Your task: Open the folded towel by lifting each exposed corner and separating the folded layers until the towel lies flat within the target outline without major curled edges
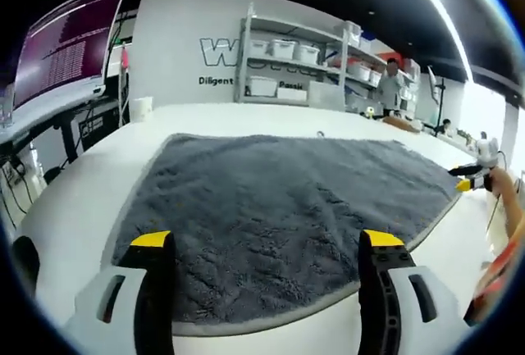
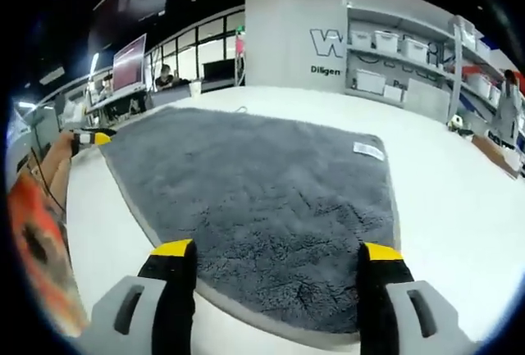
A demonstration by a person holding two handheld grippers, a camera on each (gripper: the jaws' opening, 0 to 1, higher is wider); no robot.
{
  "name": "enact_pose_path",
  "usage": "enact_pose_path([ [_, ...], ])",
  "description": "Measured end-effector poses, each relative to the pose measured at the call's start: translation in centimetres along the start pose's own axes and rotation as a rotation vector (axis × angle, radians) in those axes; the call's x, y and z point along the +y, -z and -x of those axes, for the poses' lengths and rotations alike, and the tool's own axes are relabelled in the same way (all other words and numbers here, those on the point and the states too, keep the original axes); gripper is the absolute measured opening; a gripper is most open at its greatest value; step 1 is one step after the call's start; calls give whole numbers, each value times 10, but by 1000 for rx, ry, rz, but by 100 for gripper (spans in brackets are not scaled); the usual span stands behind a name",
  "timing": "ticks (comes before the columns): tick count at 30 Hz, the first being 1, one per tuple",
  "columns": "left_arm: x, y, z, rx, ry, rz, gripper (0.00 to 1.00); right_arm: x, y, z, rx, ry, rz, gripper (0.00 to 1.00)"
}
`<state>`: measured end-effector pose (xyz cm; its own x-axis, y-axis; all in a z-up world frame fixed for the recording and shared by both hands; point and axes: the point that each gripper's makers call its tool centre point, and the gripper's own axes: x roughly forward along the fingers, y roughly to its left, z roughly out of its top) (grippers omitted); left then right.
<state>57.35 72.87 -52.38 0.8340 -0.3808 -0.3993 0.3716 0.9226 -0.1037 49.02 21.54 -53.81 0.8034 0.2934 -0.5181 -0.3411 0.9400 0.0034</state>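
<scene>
A dark grey towel (image 1: pixel 279 199) with a light border lies spread out on the white table (image 1: pixel 66 207). In the left gripper view my left gripper (image 1: pixel 267 244) hovers open over its near edge, with nothing between the jaws. The right gripper (image 1: pixel 472 176) comes in from the right beside the towel's right corner. In the right gripper view the towel (image 2: pixel 262 191) shows a white label (image 2: pixel 368 150) near its far right corner. My right gripper (image 2: pixel 277 252) stands open above the near edge. The left gripper (image 2: pixel 89 138) sits at the towel's left corner.
Shelves with white bins (image 1: pixel 283 47) line the back wall, and a person (image 1: pixel 390 84) stands near them. A monitor (image 1: pixel 70 43) hangs at the left over a side desk. A white cylinder (image 1: pixel 141 109) stands at the table's far left edge. Small items (image 2: pixel 455 121) lie at the far right.
</scene>
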Motion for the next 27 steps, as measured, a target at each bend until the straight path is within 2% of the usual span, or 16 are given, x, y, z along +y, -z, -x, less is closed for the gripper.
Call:
enact_pose_path([
  [11,-4,5,9,-8,7,-19,87,-1,1,2,-10,-1,0,79],
  [13,-3,9,15,-21,3,-41,86,-4,2,3,-15,6,-5,79],
  [18,-2,9,19,-49,10,-27,84,-5,3,5,-13,5,-2,80],
  [24,0,11,18,-25,1,-71,81,-7,6,11,-15,-12,3,79],
  [27,-3,10,19,-17,28,-56,86,-7,6,11,-11,-9,5,79],
])
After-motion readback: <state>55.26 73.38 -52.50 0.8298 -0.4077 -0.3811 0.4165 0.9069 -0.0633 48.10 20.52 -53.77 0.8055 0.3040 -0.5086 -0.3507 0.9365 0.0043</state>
